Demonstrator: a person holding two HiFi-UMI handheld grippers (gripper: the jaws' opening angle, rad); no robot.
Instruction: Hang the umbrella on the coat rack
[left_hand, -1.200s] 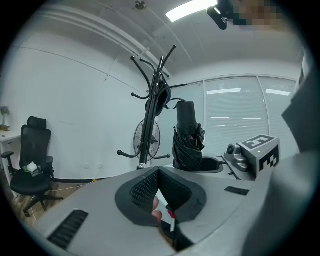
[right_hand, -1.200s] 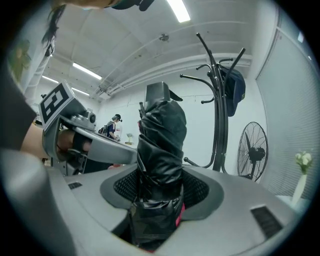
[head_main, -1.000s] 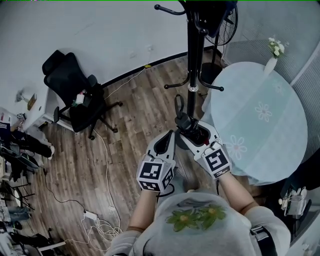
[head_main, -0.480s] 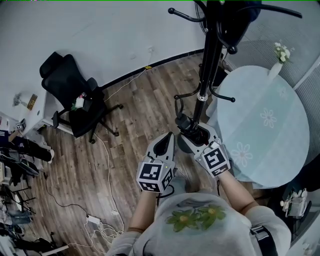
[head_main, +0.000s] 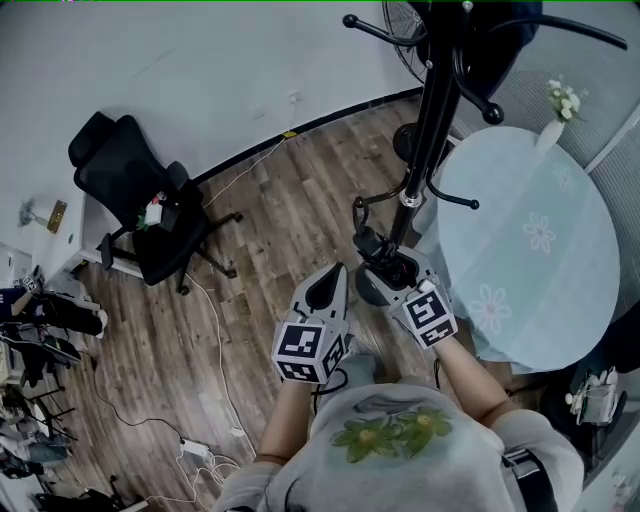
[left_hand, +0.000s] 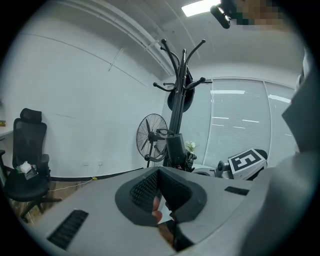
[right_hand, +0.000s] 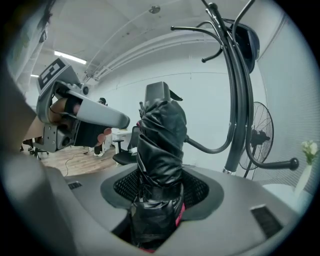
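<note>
Right gripper (right_hand: 159, 192) clamps the folded umbrella (right_hand: 161, 145), just beside the coat rack (head_main: 430, 115). Umbrella's lower end is hidden under my jaws; rack top cut off. Left gripper (left_hand: 159, 175) pinched together, empty.

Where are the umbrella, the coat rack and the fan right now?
umbrella (right_hand: 161, 145), right gripper view, on its folded black canopy.
coat rack (head_main: 430, 120), head view, on its upright pole.
fan (left_hand: 151, 136), left gripper view, on its round grille.

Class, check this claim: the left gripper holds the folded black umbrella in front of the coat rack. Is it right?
No: the right gripper, not the left, holds the folded black umbrella in front of the coat rack. The right gripper view shows it.
</note>
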